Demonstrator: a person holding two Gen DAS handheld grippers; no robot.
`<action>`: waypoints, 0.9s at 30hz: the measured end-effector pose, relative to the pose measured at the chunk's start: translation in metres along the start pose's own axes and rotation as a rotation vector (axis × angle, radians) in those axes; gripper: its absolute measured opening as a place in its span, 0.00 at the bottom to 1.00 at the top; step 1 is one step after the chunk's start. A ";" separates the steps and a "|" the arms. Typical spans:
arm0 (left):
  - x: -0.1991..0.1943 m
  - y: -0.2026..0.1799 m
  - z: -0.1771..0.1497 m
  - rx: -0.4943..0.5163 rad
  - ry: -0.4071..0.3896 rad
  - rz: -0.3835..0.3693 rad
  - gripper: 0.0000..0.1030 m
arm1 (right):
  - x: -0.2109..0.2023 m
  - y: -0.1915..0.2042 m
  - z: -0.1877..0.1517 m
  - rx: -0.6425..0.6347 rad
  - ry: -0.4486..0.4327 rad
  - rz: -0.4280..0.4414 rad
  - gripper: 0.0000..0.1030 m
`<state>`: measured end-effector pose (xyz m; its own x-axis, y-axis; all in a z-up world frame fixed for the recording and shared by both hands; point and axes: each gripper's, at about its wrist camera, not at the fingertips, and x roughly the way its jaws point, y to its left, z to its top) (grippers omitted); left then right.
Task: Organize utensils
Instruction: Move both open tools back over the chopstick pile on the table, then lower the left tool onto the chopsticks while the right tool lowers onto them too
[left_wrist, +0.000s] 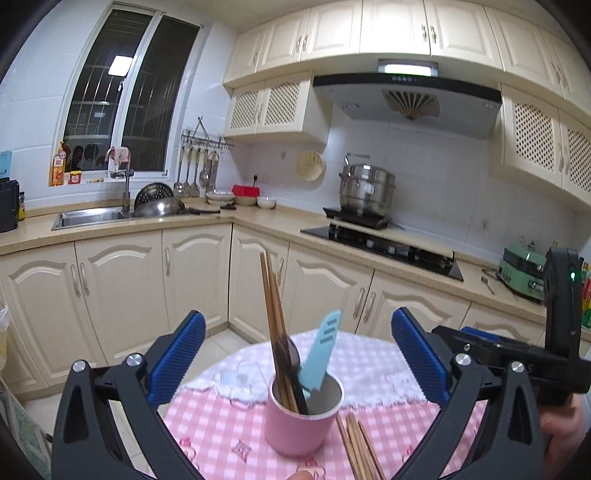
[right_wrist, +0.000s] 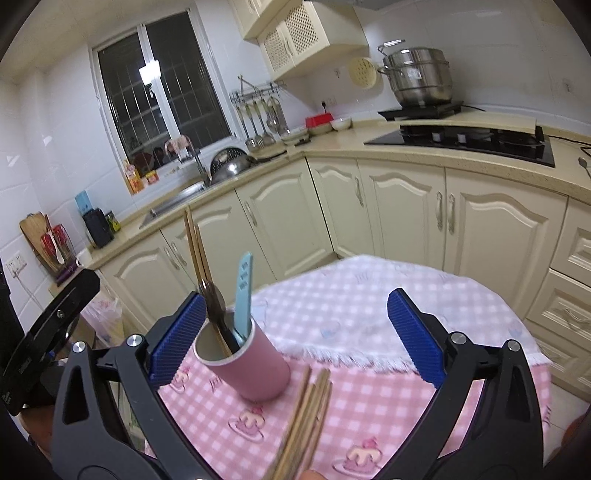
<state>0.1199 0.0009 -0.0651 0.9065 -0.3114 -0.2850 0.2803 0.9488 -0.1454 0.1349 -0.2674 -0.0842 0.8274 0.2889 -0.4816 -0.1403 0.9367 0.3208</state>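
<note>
Both hand-held grippers stand released, jaws wide: the left hand-held gripper (left_wrist: 297, 354) frames the pink cup (left_wrist: 301, 417) without touching it, and the right hand-held gripper (right_wrist: 295, 332) holds nothing. Upright on the pink checked tabletop (right_wrist: 369, 387), the cup holds chopsticks (left_wrist: 273, 314), a dark spoon (left_wrist: 291, 354) and a blue knife (left_wrist: 321, 350). Loose chopsticks (right_wrist: 306, 417) lie just beside the cup.

One pink cup (left_wrist: 301, 424), two grippers
</note>
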 end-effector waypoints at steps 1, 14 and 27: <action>-0.001 -0.001 -0.002 0.002 0.012 0.000 0.96 | -0.001 0.000 -0.002 0.003 0.009 -0.002 0.94; 0.012 -0.016 -0.057 0.092 0.277 0.029 0.96 | 0.007 -0.022 -0.048 0.007 0.228 -0.077 0.94; 0.050 -0.027 -0.135 0.199 0.613 0.025 0.96 | 0.018 -0.039 -0.084 0.034 0.356 -0.117 0.94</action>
<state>0.1149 -0.0470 -0.2032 0.5851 -0.2059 -0.7844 0.3678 0.9294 0.0303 0.1098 -0.2822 -0.1736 0.5952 0.2369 -0.7679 -0.0334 0.9620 0.2709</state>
